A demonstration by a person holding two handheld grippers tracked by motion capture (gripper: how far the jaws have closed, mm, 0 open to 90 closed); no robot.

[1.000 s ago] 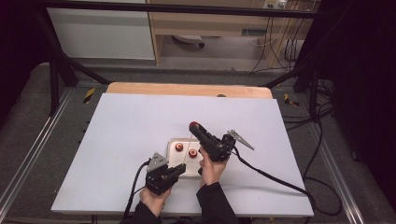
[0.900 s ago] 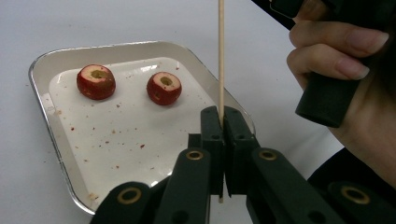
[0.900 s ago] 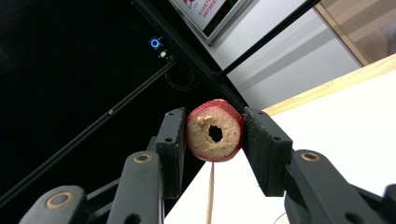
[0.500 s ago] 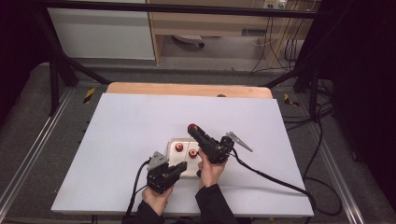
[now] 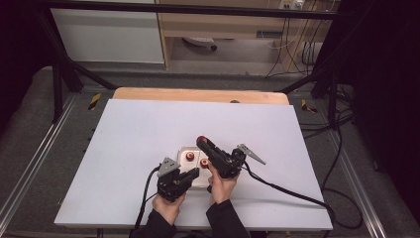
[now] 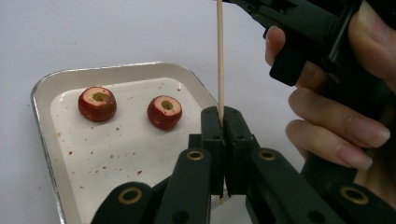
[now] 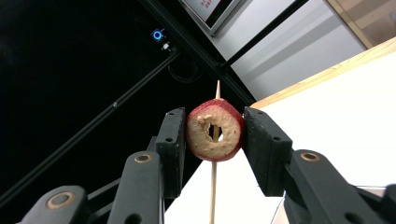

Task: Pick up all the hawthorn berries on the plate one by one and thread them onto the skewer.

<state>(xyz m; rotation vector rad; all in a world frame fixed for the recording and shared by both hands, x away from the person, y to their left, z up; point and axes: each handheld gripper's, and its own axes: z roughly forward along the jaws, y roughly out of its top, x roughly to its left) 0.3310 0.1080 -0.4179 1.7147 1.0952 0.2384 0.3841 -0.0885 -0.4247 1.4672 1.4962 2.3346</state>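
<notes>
Fruit slice (image 7: 215, 135) stays threaded on skewer (image 6: 219, 56) (both hand-held grippers unmoved).

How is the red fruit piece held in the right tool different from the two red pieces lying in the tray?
The held fruit piece is clamped between the right tool's pads, up in the air; the two tray pieces lie free on the tray. The held piece has the wooden skewer at its hole; the tray pieces' holes stand empty. All three are red-skinned with a cored middle.
</notes>
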